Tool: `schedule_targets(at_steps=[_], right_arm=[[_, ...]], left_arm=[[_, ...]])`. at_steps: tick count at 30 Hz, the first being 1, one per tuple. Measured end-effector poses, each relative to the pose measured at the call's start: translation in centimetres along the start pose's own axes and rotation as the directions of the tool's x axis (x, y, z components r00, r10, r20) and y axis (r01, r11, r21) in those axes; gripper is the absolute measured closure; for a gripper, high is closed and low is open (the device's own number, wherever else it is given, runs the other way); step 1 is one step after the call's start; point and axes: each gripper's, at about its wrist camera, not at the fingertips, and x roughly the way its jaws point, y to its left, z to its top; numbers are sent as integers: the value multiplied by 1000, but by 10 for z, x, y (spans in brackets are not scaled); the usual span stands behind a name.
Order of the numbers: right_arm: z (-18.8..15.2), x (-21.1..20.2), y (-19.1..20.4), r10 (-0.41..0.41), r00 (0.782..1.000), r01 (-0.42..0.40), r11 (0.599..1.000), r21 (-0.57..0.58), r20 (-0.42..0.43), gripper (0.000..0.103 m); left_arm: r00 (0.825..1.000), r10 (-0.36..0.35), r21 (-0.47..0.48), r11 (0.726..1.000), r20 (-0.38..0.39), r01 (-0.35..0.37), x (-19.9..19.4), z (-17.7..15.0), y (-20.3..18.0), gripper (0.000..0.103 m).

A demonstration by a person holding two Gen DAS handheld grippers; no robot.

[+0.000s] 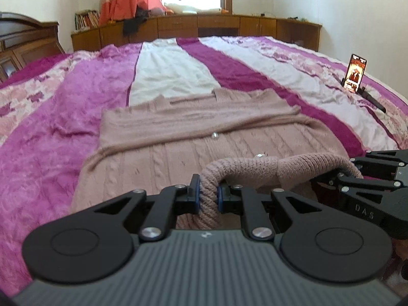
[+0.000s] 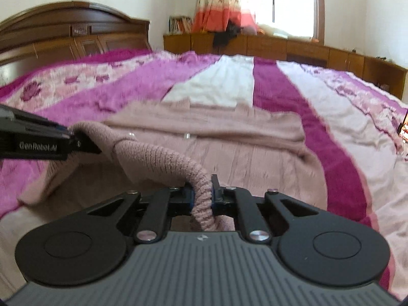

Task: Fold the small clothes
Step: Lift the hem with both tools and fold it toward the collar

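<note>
Pink cable-knit cardigan (image 1: 178, 137) lies flat on the bed (image 1: 51, 153), atop a purple, white and floral striped blanket, sleeves folded across the chest, pearl buttons visible down the front. Ribbed hem (image 1: 255, 165) is lifted off the bed in an arc between the two tools. Left gripper (image 1: 207, 193): fingers clamped on the hem's left end. Right gripper (image 2: 202, 193): fingers clamped on the hem's other end. A phone (image 1: 355, 72) stands upright on the blanket, well apart to the right.
</note>
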Motion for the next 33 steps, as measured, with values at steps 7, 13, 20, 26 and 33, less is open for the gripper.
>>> schedule_targets(at_steps=[7, 13, 20, 26, 33], right_arm=[[23, 1, -7, 4, 998, -6, 1000, 27, 61, 92], [42, 7, -12, 6, 995, -9, 1000, 30, 103, 92], [69, 18, -20, -1, 989, -3, 1000, 31, 149, 92], [98, 30, -26, -12, 979, 8, 1000, 22, 201, 92], [136, 53, -28, -21, 966, 23, 1000, -3, 259, 92]], left_arm=[[999, 12, -2, 1000, 40, -12, -1, 17, 1, 88], [998, 26, -9, 1000, 63, -26, 4, 32, 4, 88], [994, 36, -8, 999, 106, -35, 9, 54, 6, 88], [988, 47, -5, 999, 149, -47, 16, 76, 11, 88], [976, 73, 3, 997, 203, -75, 27, 106, 19, 88]])
